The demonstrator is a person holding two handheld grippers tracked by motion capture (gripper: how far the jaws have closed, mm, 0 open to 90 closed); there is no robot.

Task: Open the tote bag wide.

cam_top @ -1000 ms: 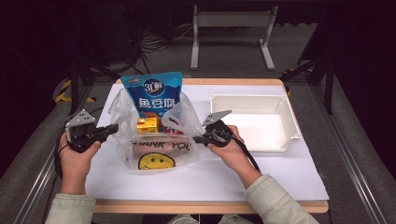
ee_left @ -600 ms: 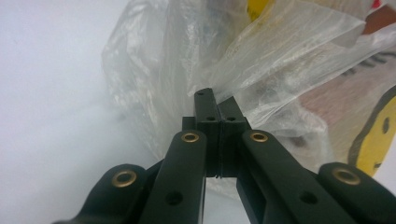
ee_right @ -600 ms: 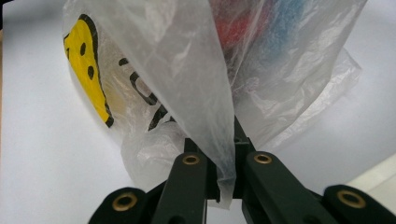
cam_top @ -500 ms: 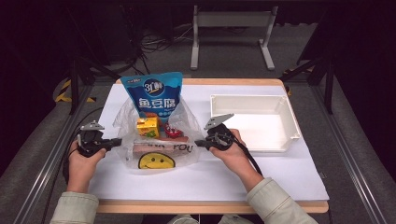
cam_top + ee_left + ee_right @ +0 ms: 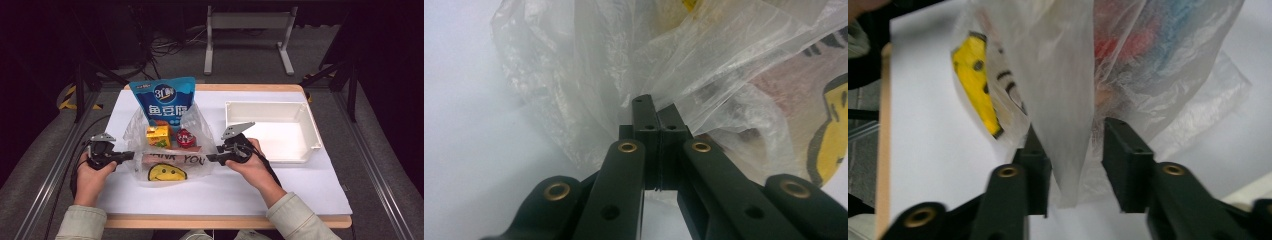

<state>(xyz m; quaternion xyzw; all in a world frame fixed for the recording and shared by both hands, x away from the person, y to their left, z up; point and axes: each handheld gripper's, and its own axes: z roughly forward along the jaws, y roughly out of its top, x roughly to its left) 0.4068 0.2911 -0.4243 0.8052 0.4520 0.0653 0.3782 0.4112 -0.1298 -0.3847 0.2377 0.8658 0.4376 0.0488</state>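
The table [image 5: 320,195], under a white sheet, carries everything, and both hands work at its near middle. A white tray [image 5: 310,135] sits well beyond the right gripper's [image 5: 214,158] far side, untouched; it looks like the place for goods still to come out.

The bag [image 5: 200,127], thin clear plastic printed with a yellow smiley [image 5: 166,173], lies between the two sets of jaws, one at each side of it. It stands slumped open at the top, probably because its handles are being held apart to keep the mouth clear.

Out of that mouth rises a blue pouch [image 5: 162,100], leaning away from both grippers. In front of it, lower in the bag, sit a yellow carton [image 5: 157,136] and a small red item [image 5: 185,137].

The left gripper [image 5: 129,156] has its jaws pressed together on a fold of the bag's left side; in the left gripper view [image 5: 655,112] the film bunches right at the tips, so this end is pinned.

The right gripper's jaws have just been opening. In the right gripper view [image 5: 1072,162] they stand half apart with a strip of the bag hanging loose between them, touching neither pad. I judge this side is being let go while the left anchors the bag.
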